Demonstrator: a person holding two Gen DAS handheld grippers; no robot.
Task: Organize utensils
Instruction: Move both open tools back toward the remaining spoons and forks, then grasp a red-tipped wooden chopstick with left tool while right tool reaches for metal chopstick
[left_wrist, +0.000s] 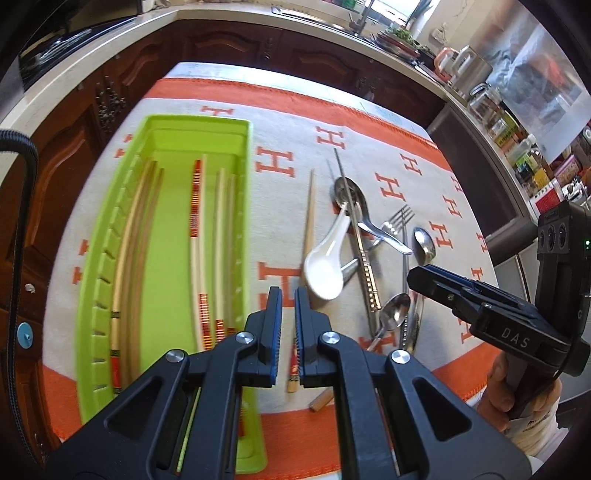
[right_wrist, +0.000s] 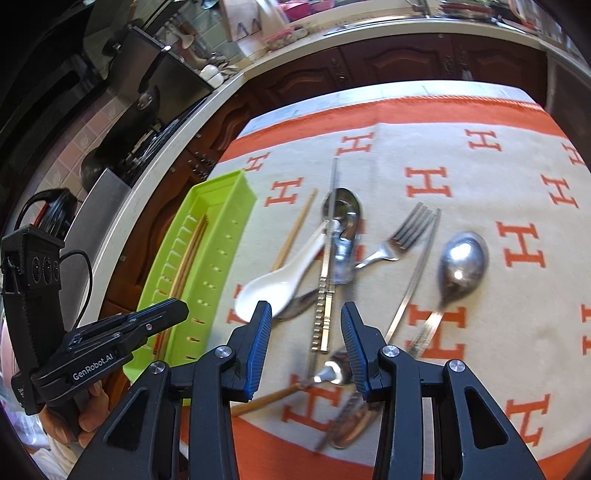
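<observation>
Lime-green plastic forms the tray (left_wrist: 162, 136) at the left of the bench, where several chopsticks (left_wrist: 197, 206) are laid lengthwise, sorted by kind. The rest is left in a loose pile to its right on the orange-and-cream cloth (left_wrist: 369, 122): a white ceramic spoon (left_wrist: 325, 266), a fork (right_wrist: 402, 236), metal spoons (right_wrist: 461, 262) and one wooden chopstick (left_wrist: 309, 210). The left gripper (left_wrist: 288, 295) is seen nearly closed and empty, just right of the tray. The right gripper (right_wrist: 306, 314) is held partly open over the pile with nothing clamped, apparently poised for a pick.
</observation>
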